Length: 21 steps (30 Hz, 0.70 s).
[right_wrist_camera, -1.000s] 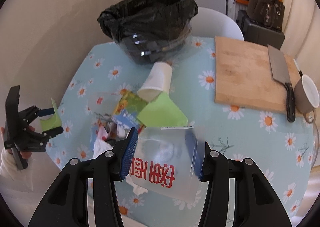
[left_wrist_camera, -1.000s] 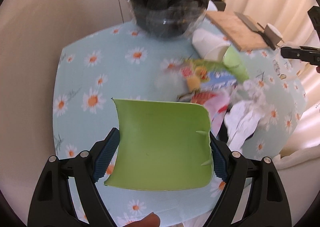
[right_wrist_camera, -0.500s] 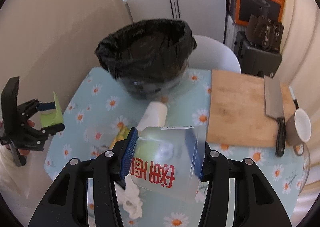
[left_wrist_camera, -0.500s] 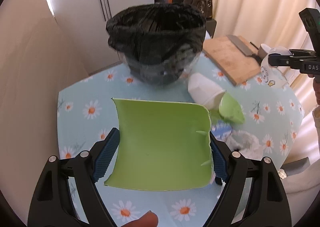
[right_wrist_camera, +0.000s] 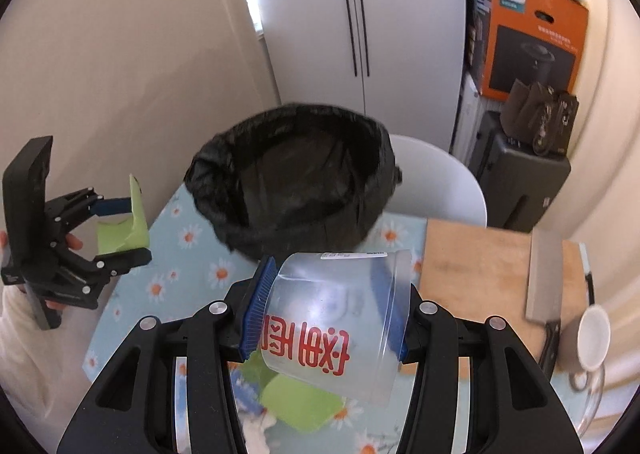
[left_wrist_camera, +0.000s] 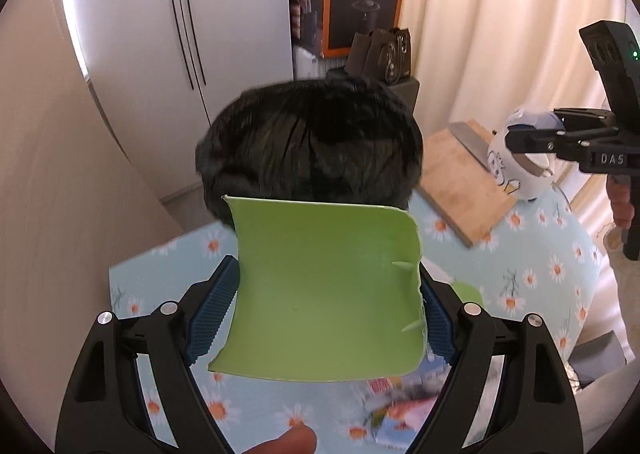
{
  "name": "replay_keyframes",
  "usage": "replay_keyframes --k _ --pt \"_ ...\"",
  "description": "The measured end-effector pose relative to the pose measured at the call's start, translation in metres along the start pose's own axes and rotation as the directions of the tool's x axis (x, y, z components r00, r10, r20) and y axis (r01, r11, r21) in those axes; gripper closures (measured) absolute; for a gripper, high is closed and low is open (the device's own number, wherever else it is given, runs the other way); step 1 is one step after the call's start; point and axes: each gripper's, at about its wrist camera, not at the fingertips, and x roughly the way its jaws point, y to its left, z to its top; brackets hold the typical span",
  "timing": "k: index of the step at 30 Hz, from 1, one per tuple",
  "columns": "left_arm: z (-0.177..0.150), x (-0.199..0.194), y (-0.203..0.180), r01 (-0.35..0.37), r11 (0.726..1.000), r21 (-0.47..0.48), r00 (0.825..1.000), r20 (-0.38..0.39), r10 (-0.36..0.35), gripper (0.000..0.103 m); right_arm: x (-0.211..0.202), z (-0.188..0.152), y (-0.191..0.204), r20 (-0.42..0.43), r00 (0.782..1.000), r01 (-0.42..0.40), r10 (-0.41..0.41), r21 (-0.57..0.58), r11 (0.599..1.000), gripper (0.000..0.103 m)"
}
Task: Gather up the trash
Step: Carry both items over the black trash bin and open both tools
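Right wrist view: the black-lined trash bin [right_wrist_camera: 294, 178] sits just ahead of and below both hands, its visible interior apparently empty, with the right gripper [right_wrist_camera: 328, 314] clamped on a clear plastic cup [right_wrist_camera: 332, 326] and the left gripper [left_wrist_camera: 326, 306] pinching a curved green cup piece [left_wrist_camera: 324, 290].

Both tongs, left [left_wrist_camera: 328, 318] and right [right_wrist_camera: 326, 310], clamped, angled downward.

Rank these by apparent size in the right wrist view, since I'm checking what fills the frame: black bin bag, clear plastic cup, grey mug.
1. black bin bag
2. clear plastic cup, though nearness to the camera enlarges it
3. grey mug
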Motion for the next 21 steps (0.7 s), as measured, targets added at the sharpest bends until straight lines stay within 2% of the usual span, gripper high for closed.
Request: replay_keyframes --k 2,10,17,21 --pt "0.011 0.006 0.003 0.022 1.0 0.01 1.0 0.005 -0.022 0.021 0.005 0.011 0.0 0.011 1.0 -0.002 0.002 -0.008 1.0 0.057" --pt "0.043 0.033 0.013 0.031 0.998 0.047 0.999 0.036 -0.033 0.021 0.039 0.048 -0.006 0.033 0.999 -0.001 0.001 -0.011 1.0 0.057" --pt "0.065 0.065 0.02 0.048 0.994 0.094 0.999 0.017 -0.05 0.021 0.071 0.065 -0.013 0.025 0.999 -0.02 0.02 0.0 1.0 0.057" --pt "0.073 0.081 0.026 0.048 0.993 0.106 0.999 0.007 -0.049 0.02 0.081 0.076 -0.017 0.051 0.998 -0.035 0.034 0.015 0.999 0.056"
